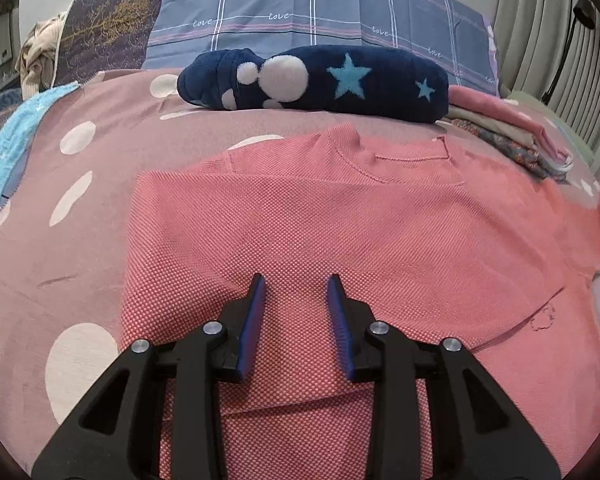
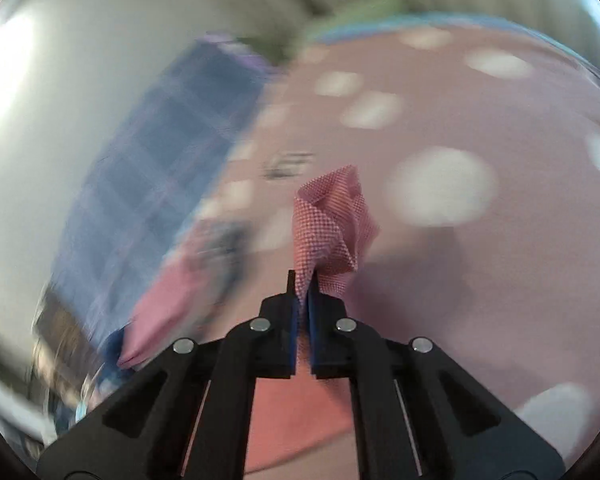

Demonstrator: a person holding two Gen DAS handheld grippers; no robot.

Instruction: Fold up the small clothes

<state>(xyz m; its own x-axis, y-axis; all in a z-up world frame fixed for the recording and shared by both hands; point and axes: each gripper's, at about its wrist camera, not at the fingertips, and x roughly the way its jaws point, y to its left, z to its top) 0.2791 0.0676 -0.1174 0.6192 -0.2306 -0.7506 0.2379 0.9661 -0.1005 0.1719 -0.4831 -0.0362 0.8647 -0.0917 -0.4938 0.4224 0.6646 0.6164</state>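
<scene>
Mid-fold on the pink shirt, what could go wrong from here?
1. The right gripper pinches only a small bunch of the pink shirt; its view is motion-blurred, so a fast swing may pull the fabric free.
2. The left gripper is open over the shirt, apparently not pinning it; the body may drag and wrinkle.
3. The folded stack lies close; the swing could disturb it.

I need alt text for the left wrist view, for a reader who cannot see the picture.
An open left gripper hovers over a pink textured shirt spread flat on a pink bedspread with white dots. Behind the shirt lies a rolled navy blanket with stars, with a stack of folded clothes to its right and a blue plaid pillow at the back.
</scene>
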